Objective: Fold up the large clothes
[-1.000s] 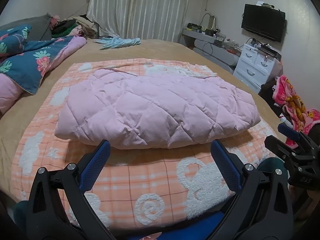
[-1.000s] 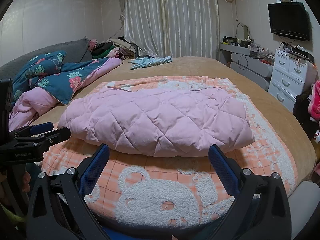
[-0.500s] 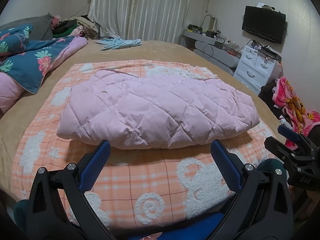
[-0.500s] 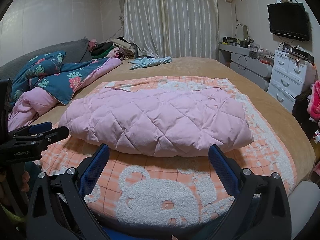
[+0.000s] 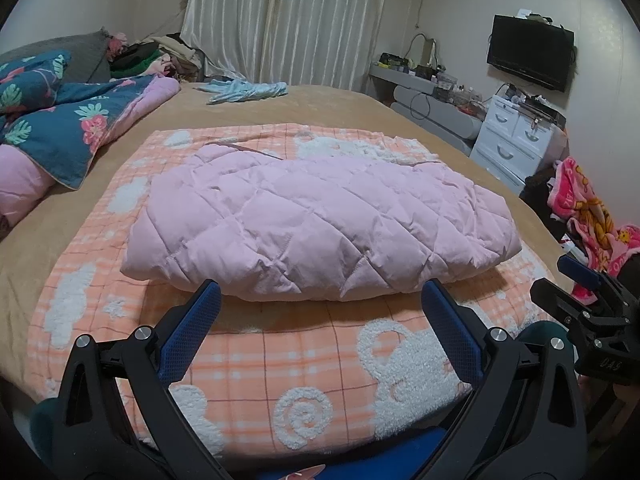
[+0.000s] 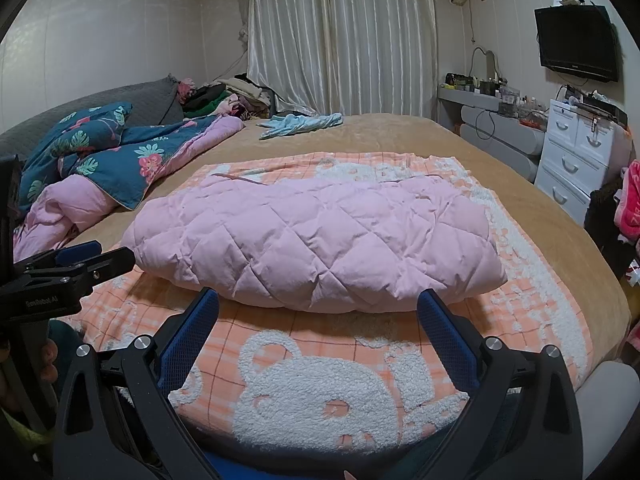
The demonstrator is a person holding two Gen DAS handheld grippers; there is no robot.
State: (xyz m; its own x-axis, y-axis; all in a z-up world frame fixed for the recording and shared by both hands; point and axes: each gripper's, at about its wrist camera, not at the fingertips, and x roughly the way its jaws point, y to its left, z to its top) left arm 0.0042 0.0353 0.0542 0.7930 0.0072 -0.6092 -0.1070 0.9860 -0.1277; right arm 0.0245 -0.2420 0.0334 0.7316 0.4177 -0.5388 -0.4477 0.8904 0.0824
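— Fingers on both sides are standing wide apart for me, nothing between them. My left gripper [image 5: 320,300] is hovering just short of the near edge of the pink quilted garment [image 5: 320,224], and my right gripper [image 6: 318,306] is hanging in front of the same edge, a little further to the right.

— Where is the garment lying?

— It is sitting folded into a puffy, rounded bundle in the middle of the orange checked blanket [image 5: 304,364], the one with the white fleecy bears, which is spread over the tan bed [image 5: 340,108]. The long side of the bundle is facing me, and its fold is casting a shadow on the blanket just ahead of my blue pads.

— Are the two grippers touching anything?

— I am seeing both held clear of the cloth. In the left view the right gripper is showing at the right edge, beside the bundle's right end; in the right view the left one is showing at the left edge.

— Anything else on the bed?

— A dark blue floral duvet [image 6: 116,152] is heaped at the far left, and a light blue cloth [image 6: 300,123] is lying near the curtains [image 6: 340,36], well apart from the bundle.
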